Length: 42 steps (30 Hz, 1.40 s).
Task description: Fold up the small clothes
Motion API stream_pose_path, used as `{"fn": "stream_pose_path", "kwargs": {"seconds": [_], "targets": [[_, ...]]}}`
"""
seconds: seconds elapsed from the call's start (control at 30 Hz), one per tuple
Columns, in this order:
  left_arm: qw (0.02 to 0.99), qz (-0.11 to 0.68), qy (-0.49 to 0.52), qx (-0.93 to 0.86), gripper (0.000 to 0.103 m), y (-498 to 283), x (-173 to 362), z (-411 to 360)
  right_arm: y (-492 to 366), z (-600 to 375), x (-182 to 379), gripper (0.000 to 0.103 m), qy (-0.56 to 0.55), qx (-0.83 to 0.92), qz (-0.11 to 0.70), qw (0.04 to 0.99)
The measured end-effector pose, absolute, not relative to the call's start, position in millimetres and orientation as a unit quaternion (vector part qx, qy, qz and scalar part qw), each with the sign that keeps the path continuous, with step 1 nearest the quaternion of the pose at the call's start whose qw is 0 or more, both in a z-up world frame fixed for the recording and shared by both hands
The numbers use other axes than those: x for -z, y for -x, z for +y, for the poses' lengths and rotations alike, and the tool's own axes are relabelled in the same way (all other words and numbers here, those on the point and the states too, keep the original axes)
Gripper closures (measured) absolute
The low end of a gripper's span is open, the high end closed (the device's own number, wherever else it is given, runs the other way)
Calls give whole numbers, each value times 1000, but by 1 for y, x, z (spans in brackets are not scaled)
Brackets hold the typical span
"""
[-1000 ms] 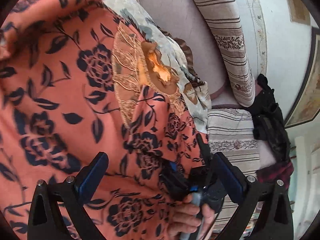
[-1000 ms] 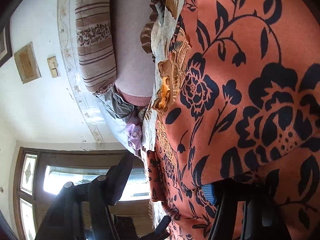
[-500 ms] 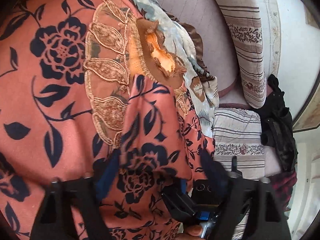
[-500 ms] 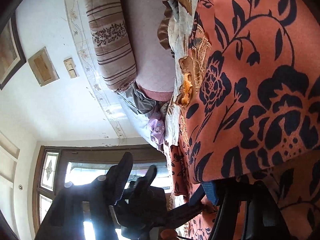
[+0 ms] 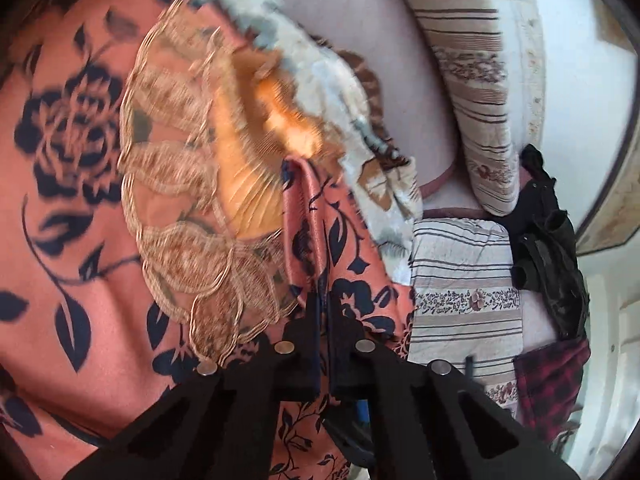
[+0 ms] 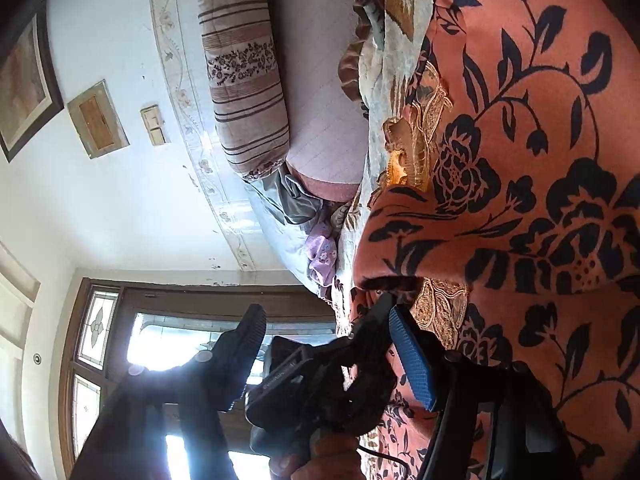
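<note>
left gripper (image 5: 323, 308) clamped on orange floral garment (image 5: 80, 208) fold running straight ahead; right gripper (image 6: 326, 344) spread wide, probably empty, just beside

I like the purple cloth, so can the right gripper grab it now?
Probably not straight away. The right gripper's jaws are open and the purple cloth lies ahead, but the left gripper, shut on the orange flowered garment, sits between them and blocks the way.

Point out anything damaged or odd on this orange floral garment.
Nothing looks torn. The lace neckline of the orange floral garment is bunched, and a fold of cloth is pinched in the shut left gripper. The right gripper is open.
</note>
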<state>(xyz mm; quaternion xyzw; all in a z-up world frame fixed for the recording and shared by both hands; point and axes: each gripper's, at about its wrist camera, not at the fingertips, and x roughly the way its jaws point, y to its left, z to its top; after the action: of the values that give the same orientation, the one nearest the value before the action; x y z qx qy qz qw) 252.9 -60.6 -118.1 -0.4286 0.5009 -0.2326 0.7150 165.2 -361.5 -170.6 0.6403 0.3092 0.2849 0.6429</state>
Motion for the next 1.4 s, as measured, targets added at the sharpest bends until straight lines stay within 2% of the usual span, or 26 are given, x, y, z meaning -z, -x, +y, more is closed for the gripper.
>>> {"fn": "stream_pose_path", "kwargs": {"seconds": [0.07, 0.27, 0.53, 0.73, 0.87, 0.97, 1.13, 1.2, 1.3, 1.4], "targets": [[743, 480, 403, 235, 101, -252, 99, -53, -152, -363, 168, 26, -630, -280, 316, 652], [815, 416, 346, 207, 101, -233, 60, 7, -97, -383, 156, 25, -591, -268, 322, 689], [819, 453, 334, 110, 101, -235, 109, 80, -63, -456, 145, 23, -595, -178, 286, 730], [861, 422, 264, 107, 101, -230, 86, 80, -75, -455, 136, 23, -569, -177, 307, 742], [861, 443, 225, 104, 101, -221, 92, 78, -88, -452, 133, 23, -563, -178, 312, 744], [875, 409, 225, 131, 101, -218, 62, 73, -97, -445, 127, 23, -547, -185, 316, 753], [918, 312, 173, 171, 101, -240, -41, 50, -98, -440, 136, 23, -556, -181, 321, 745], [933, 278, 143, 178, 101, -232, -66, 45, -95, -438, 138, 23, -557, -185, 319, 744], [928, 310, 131, 157, 101, -219, -34, 53, -92, -436, 141, 23, -553, -187, 326, 743], [887, 435, 132, 80, 100, -220, 63, 73, -91, -440, 144, 23, -551, -174, 334, 744]]}}
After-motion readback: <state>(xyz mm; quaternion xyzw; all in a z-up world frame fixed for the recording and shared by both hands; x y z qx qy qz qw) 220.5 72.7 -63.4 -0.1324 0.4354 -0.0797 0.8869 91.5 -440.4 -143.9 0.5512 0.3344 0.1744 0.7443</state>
